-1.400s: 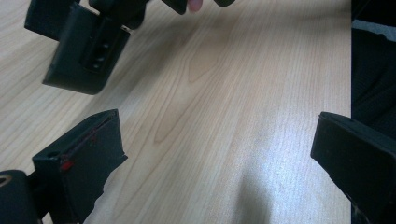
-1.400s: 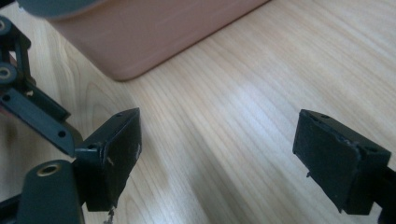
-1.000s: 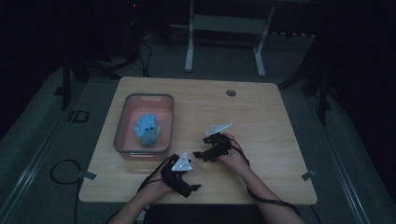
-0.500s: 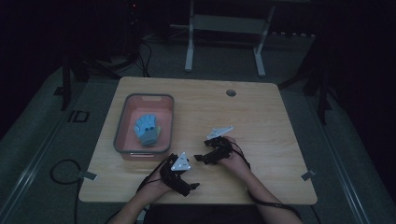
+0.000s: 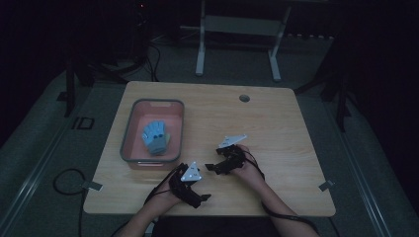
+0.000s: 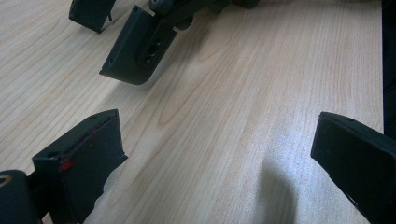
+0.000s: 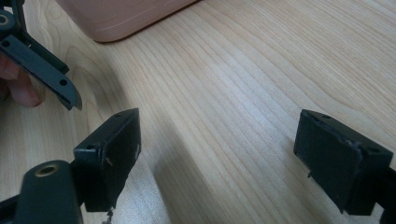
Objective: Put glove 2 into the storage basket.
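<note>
You are holding both grippers low over the bare wood near the front edge of the table (image 5: 276, 113), so the work appears to be at its resting or starting stage, with nothing picked up. Your left gripper (image 5: 200, 190) is hovering just off the front edge, jaws spread wide with only tabletop between them in the left gripper view (image 6: 219, 154). Your right gripper (image 5: 211, 167) is sitting slightly farther in, toward the middle of the table, jaws equally wide and empty in the right gripper view (image 7: 217, 144). The two are pointing toward each other and nearly meeting. The thing nearest them is the blue glove (image 5: 156, 137), lying flat inside the pink bin (image 5: 129, 134) that is standing close to the left edge, with its near end toward the front-left corner. The glove is looking soft and limp, fingers pointing away from you, with a few dark dots on it. My judgement: the next move is calling for one gripper to travel over the bin's near wall (image 7: 121, 18), descend inside, and pinch a fold of fabric.
</note>
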The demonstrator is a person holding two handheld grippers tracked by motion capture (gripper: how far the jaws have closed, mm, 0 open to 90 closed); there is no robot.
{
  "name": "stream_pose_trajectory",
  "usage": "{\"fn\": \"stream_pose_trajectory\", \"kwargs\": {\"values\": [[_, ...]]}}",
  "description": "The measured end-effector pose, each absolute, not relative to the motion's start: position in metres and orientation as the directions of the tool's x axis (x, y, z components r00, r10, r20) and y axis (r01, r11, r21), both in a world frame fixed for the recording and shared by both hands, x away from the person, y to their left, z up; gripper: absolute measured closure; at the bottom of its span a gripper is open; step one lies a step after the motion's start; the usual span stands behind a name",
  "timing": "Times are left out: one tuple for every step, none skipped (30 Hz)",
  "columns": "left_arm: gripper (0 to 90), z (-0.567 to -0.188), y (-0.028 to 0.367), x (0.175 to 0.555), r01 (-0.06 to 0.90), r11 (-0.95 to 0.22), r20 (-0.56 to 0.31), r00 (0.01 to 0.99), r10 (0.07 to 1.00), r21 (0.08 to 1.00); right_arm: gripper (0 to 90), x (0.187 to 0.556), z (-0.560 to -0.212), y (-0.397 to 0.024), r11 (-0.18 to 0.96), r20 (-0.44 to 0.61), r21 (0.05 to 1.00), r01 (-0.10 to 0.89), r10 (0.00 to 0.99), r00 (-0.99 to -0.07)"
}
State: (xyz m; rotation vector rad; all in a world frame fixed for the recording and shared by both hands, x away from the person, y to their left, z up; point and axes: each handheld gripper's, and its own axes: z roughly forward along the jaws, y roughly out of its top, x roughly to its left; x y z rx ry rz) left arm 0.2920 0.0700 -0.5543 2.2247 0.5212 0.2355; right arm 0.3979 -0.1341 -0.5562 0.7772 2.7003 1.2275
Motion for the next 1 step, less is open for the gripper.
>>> {"fn": "stream_pose_trajectory", "kwargs": {"values": [[2.4, -0.5544, 0.07, 0.2919, 0.288, -0.579, -0.003, 0.897, 0.442, 0.763, 14.8, 0.3979, -0.5563, -0.1341, 0.552, 0.136, 0.723, 0.415, 0.476, -0.869]]}}
